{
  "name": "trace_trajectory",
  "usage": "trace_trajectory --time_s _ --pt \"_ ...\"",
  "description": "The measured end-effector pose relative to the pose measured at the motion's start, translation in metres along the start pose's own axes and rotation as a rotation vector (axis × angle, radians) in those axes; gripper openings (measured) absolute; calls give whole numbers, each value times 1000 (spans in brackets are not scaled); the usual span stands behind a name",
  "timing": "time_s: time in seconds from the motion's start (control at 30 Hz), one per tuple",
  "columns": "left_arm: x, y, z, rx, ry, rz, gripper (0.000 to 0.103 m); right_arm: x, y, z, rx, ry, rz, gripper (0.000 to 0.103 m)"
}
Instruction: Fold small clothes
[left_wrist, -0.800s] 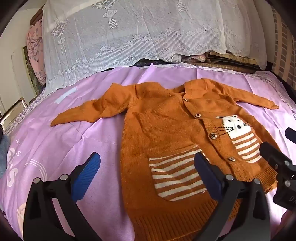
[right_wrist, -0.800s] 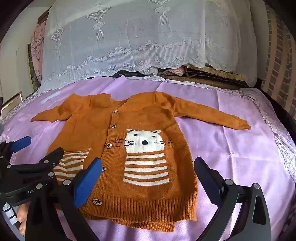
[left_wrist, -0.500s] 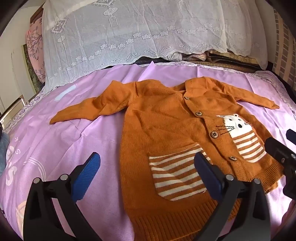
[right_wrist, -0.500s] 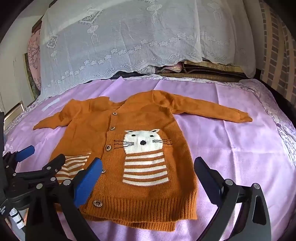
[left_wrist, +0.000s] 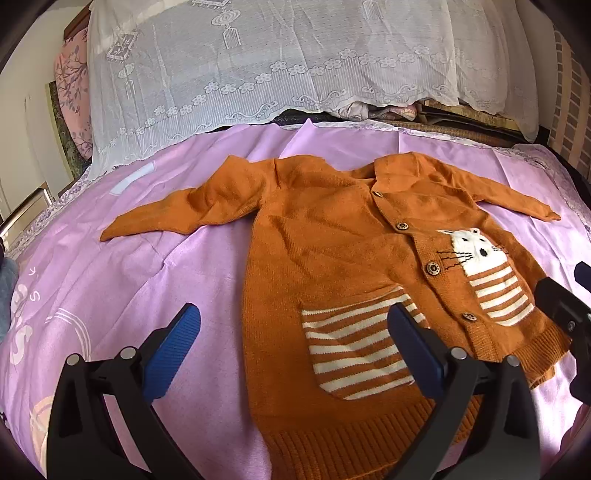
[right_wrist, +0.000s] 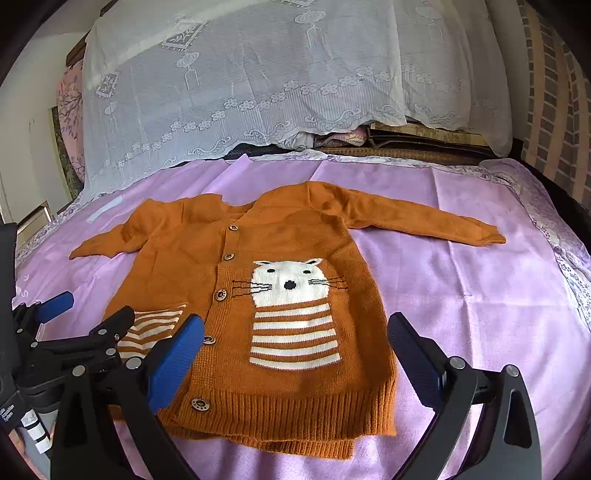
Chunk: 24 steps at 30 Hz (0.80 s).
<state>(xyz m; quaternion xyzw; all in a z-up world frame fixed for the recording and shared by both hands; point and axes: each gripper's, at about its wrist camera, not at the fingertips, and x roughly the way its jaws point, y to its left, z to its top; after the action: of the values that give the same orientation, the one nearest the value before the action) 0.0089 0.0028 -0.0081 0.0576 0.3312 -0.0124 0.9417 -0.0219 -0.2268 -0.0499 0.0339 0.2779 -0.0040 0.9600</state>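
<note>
A small orange knit cardigan (left_wrist: 332, 258) with a white cat, striped pocket and buttons lies flat, front up, on a purple bed sheet (left_wrist: 110, 295), both sleeves spread out. It also shows in the right wrist view (right_wrist: 295, 295). My left gripper (left_wrist: 291, 350) is open and empty, hovering above the hem near the striped pocket (left_wrist: 354, 350). My right gripper (right_wrist: 295, 362) is open and empty, above the hem below the cat (right_wrist: 291, 284). The left gripper also shows at the left of the right wrist view (right_wrist: 85, 325).
A white lace cover (left_wrist: 277, 66) drapes over stacked bedding at the back of the bed. A brick wall (right_wrist: 554, 92) stands at the right. A metal rail (left_wrist: 22, 210) and pink fabric are at the far left. Bare sheet (right_wrist: 461, 314) lies right of the cardigan.
Both grippers have drawn slightly back and up, so the cardigan sits a little lower and farther in both views. The cardigan has not moved. Both grippers stay open.
</note>
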Motion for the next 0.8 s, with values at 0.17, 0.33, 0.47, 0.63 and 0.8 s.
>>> trace_trajectory --time_s 0.17,0.33,0.47,0.63,0.8 --pt "0 1 0 0 1 0 99 0 1 0 2 -1 3 100" --pt "0 3 0 -5 1 2 99 -1 1 0 2 -2 2 100" --pt "1 3 0 -8 2 3 99 -1 1 0 2 -3 2 100" --pt "1 4 0 -8 2 3 99 -1 2 0 2 -3 2 100" --pt "1 4 0 -7 3 2 99 -1 2 0 2 -4 1 100"
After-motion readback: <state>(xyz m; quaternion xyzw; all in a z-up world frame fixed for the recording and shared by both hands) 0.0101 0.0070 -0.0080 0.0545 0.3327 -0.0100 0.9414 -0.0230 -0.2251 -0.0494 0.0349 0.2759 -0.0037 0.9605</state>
